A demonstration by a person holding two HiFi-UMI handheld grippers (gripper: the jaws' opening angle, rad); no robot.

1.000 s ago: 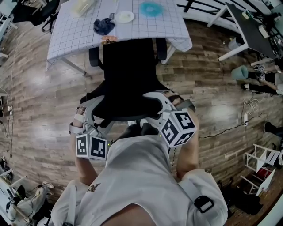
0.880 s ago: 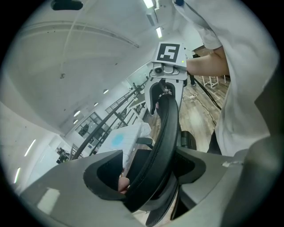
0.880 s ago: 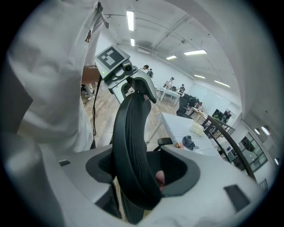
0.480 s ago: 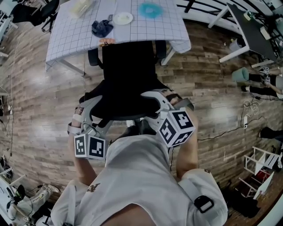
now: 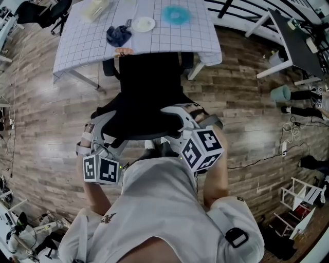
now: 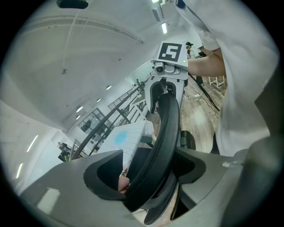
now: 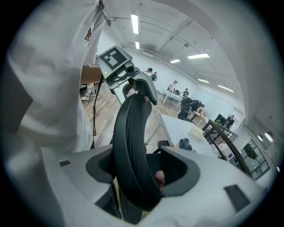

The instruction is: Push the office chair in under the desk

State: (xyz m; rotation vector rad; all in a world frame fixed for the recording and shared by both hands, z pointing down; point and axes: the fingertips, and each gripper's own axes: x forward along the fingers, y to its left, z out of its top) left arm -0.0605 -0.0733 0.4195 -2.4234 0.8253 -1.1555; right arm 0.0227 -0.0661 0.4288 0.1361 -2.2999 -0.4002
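The black office chair (image 5: 149,87) faces the desk (image 5: 169,41), which is draped in a white grid cloth, and its front is tucked under the desk edge. My left gripper (image 5: 105,134) is shut on the left end of the backrest's top rim, and the right gripper (image 5: 182,119) is shut on the right end. In the left gripper view the rim (image 6: 166,133) runs between the jaws of the left gripper (image 6: 153,177). In the right gripper view the rim (image 7: 131,142) sits between the jaws of the right gripper (image 7: 137,177).
On the desk lie a white plate (image 5: 143,23), a blue ring (image 5: 176,14) and a dark cloth (image 5: 117,34). A dark desk (image 5: 293,36) stands at the upper right, with a teal bin (image 5: 281,93) and floor cables (image 5: 285,146) nearby. The person's body fills the foreground.
Both grippers and the chair have moved a little towards the desk. The chair's front now sits slightly further under the cloth edge.
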